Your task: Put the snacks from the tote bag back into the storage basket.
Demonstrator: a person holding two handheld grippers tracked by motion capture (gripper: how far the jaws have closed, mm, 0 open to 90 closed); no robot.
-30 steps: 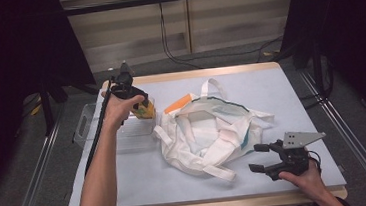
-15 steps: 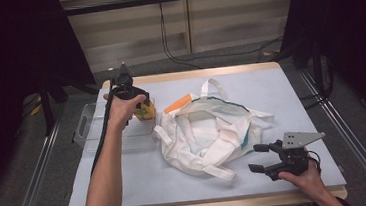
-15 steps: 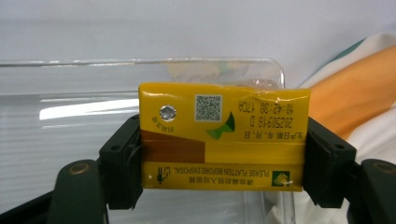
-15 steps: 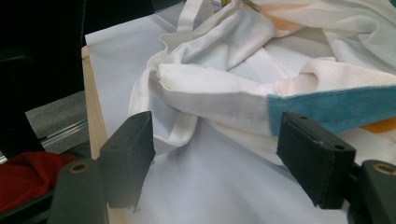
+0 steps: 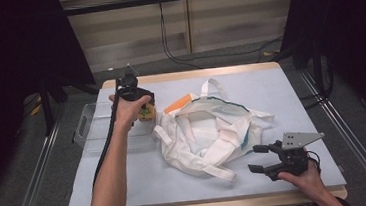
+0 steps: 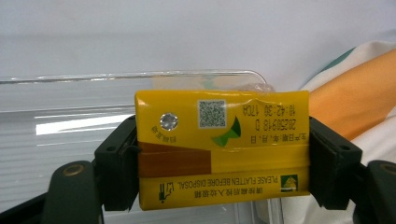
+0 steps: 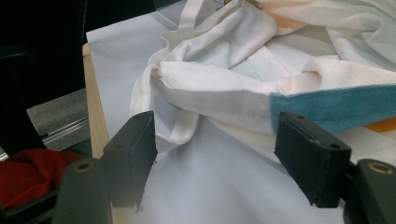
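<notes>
Holding the small yellow drink carton [image 6: 223, 149] between its two pads, the left tongs [image 5: 144, 108] hang over the near right corner of the clear plastic tray [image 5: 89, 134] at the left side of the worktop [image 5: 290, 93], just beside the crumpled white cloth tote bag with a teal band [image 5: 209, 136]. In the left gripper view the carton lies crosswise between the jaws, its long axis running from one pad to the other, with the printed top face toward the camera. The jaws have just been opening a little with the carton between them, and I judge the pads are loosening, though they touch both ends of it (the grip looks light).

The relation that matters for the coming move: the mouth of the bag, with an orange flat packet [image 5: 178, 104] at its edge, lies to the right of the carton, so the left hand is much nearer to it. The right tongs [image 5: 262, 158] rest on the worktop at the near right corner, spread wide and empty, pointing at the bag's folded hem.

Compared with one second ago, the left hand has drifted slightly, while the right one stays in place.
</notes>
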